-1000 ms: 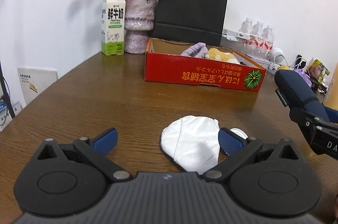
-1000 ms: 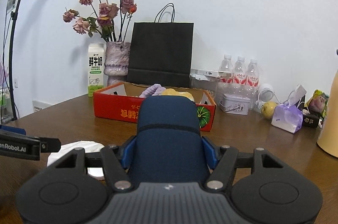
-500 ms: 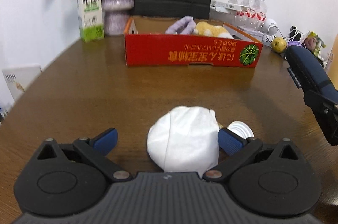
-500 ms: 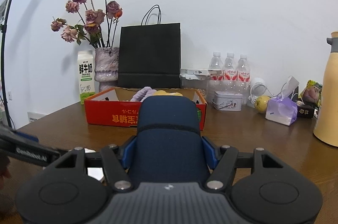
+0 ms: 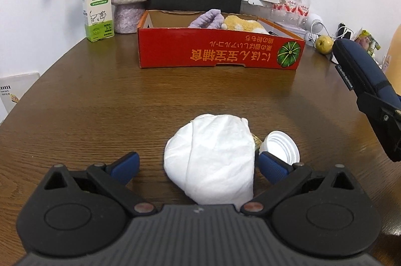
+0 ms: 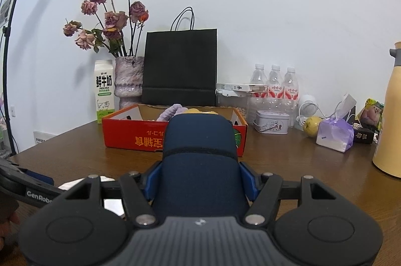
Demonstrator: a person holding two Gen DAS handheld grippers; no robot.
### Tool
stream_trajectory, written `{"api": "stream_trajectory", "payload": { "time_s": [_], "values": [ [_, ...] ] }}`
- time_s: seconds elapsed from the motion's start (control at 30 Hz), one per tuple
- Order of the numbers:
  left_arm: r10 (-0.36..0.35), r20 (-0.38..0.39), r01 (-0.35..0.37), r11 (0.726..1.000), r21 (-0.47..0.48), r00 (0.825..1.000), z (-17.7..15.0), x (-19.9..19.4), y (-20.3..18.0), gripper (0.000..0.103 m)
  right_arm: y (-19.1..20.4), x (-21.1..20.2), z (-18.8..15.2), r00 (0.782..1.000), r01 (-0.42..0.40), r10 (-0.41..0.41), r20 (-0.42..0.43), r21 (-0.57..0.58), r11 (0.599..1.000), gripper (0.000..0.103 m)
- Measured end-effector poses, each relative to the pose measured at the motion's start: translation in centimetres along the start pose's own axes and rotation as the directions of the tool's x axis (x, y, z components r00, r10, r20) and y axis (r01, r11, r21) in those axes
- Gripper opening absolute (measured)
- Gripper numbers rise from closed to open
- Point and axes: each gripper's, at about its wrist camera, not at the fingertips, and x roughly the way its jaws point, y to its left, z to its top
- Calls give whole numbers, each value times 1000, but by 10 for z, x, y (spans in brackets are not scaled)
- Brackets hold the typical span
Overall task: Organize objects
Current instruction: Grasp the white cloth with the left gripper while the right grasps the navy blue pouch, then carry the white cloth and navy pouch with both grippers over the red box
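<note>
**Left fingers bracketing the white bundle, right gripping the navy case**

A soft, crinkled white bundle (image 5: 213, 155) is lying on the wood-grain worktop (image 5: 100, 103), well short of the red cardboard box (image 5: 218, 53). The left gripper (image 5: 198, 165) is standing wide open around the bundle, its right finger touching, the left apart. The right gripper (image 6: 200, 180) is clamping a padded navy case (image 6: 199, 160).

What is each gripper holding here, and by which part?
The right gripper clamps a dark blue padded case across its sides near the rear end. The left gripper holds nothing; its open jaws straddle a white crumpled bundle.
</note>
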Motion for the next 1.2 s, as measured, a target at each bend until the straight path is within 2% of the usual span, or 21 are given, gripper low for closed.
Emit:
{"api": "stream_trajectory", "payload": {
  "time_s": [0.17,0.23,0.37,0.47,0.93,1.2],
  "values": [
    [-35,1,35,999,-30,999,2,2,3,103,0,0,0,1000,1,-1,1,-4,1000,63],
    [-47,7,47,998,-37,999,2,3,3,99,1,0,1,1000,2,-2,2,-8,1000,63],
    [-66,27,67,997,-42,997,2,0,3,78,1,0,1,1000,2,-2,3,-9,1000,63],
    [-71,39,73,996,-47,997,4,-2,3,74,1,0,1,1000,2,-2,3,-9,1000,63],
    [-39,163,51,996,-71,986,0,-31,10,70,1,-1,2,1000,2,-2,3,-9,1000,63],
    [-9,245,22,998,-51,969,-4,-50,5,68,2,-1,3,1000,4,-4,4,-14,1000,63]
  ]
}}
